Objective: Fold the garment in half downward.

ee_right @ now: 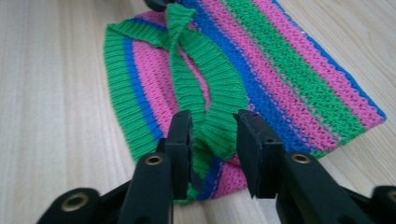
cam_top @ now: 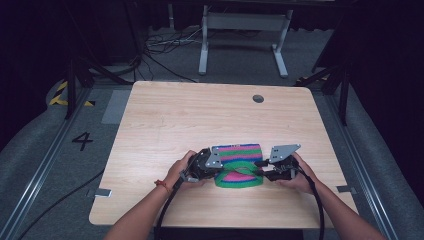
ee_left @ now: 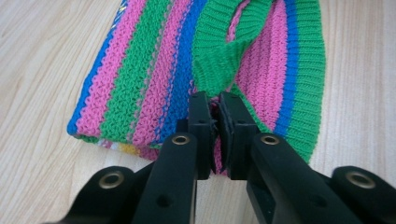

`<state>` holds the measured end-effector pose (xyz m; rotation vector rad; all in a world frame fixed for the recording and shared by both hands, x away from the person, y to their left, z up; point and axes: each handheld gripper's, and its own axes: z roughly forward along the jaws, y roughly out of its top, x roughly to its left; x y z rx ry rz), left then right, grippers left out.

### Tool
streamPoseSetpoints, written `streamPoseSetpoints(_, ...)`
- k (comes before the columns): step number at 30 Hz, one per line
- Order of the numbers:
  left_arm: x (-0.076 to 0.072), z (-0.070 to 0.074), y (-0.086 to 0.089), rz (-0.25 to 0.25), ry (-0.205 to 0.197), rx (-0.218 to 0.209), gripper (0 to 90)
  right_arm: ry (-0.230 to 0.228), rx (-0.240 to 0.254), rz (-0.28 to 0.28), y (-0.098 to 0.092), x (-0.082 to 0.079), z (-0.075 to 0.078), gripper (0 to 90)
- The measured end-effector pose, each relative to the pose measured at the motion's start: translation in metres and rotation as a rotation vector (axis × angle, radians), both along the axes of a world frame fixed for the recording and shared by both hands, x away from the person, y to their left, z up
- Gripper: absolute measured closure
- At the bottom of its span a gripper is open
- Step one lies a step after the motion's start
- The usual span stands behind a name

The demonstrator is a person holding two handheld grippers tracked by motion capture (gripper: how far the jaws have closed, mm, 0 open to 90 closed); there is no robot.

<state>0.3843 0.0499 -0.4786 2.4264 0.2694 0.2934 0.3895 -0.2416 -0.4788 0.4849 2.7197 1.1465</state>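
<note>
A knitted hat [cam_top: 239, 154] in pink, green and blue stripes lies flat on the wooden table [cam_top: 200, 115] near its front edge. In the left gripper view my left gripper [ee_left: 215, 105] is shut on the hat's [ee_left: 140, 79] green ribbed rim, and a fold of knit is pinched between the pads. It holds the hat's left side [cam_top: 219, 172]. At the hat's right side is my right gripper [cam_top: 258, 167]. Its jaws [ee_right: 212, 126] stand apart around the green rim of the hat [ee_right: 289, 70], with a gap at one pad.
A round cable hole [cam_top: 258, 98] sits at the table's far right. Beyond the far edge stands a white table frame [cam_top: 245, 30] with cables on the floor. A "4" [cam_top: 82, 141] is marked on the floor at left. A forearm reaches in from the bottom on either side.
</note>
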Motion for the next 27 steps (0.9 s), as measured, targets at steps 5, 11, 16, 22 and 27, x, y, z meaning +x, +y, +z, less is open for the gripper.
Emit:
streamPoseSetpoints(5,-0.002,-0.007,-0.001,0.004,0.008,0.016,73.9,0.019,0.003,-0.014,0.003,0.004,-0.007,61.6)
streamPoseSetpoints(11,-0.003,-0.007,-0.003,0.051,0.002,0.009,54.3,0.015,0.003,-0.022,0.005,0.006,-0.009,72.0)
streamPoseSetpoints(16,-0.008,0.001,-0.004,0.043,-0.038,-0.023,58.7,-0.006,-0.001,-0.015,0.006,0.004,-0.006,81.9)
streamPoseSetpoints(22,-0.009,-0.003,-0.009,-0.006,-0.036,0.004,80.2,-0.026,-0.013,-0.015,0.008,0.003,-0.003,87.0)
streamPoseSetpoints(27,-0.01,0.003,-0.006,-0.018,-0.051,-0.025,89.5,-0.036,0.005,-0.01,0.007,0.001,0.002,88.1)
